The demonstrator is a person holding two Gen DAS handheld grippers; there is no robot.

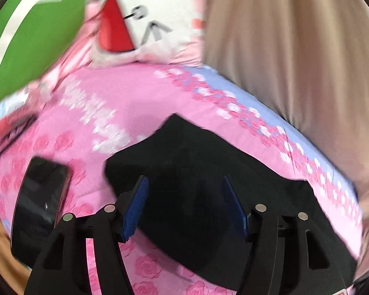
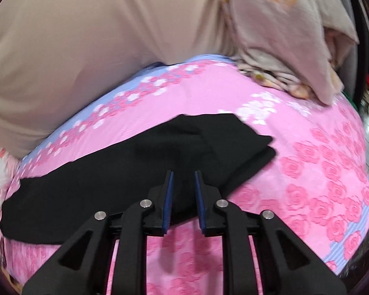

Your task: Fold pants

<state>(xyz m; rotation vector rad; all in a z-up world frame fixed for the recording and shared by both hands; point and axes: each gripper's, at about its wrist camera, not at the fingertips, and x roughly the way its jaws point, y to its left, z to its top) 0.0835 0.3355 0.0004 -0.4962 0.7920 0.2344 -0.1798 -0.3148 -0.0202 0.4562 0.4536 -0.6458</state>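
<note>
Black pants (image 1: 189, 172) lie spread on a pink rose-patterned bedsheet (image 1: 86, 113). My left gripper (image 1: 184, 179) is open wide, hovering over the near edge of the pants with nothing between its blue pads. In the right wrist view the pants (image 2: 110, 172) stretch from the lower left to a folded-over end (image 2: 233, 137) at the right. My right gripper (image 2: 183, 174) hovers over their near edge, its blue pads a small gap apart, with no cloth seen pinched between them.
A dark phone (image 1: 41, 201) lies on the sheet left of the pants. A white cat pillow (image 1: 145, 17) and a green object (image 1: 34, 32) sit at the back left. A beige curtain (image 2: 86, 36) hangs behind the bed. Beige floral bedding (image 2: 283, 49) is piled at the back right.
</note>
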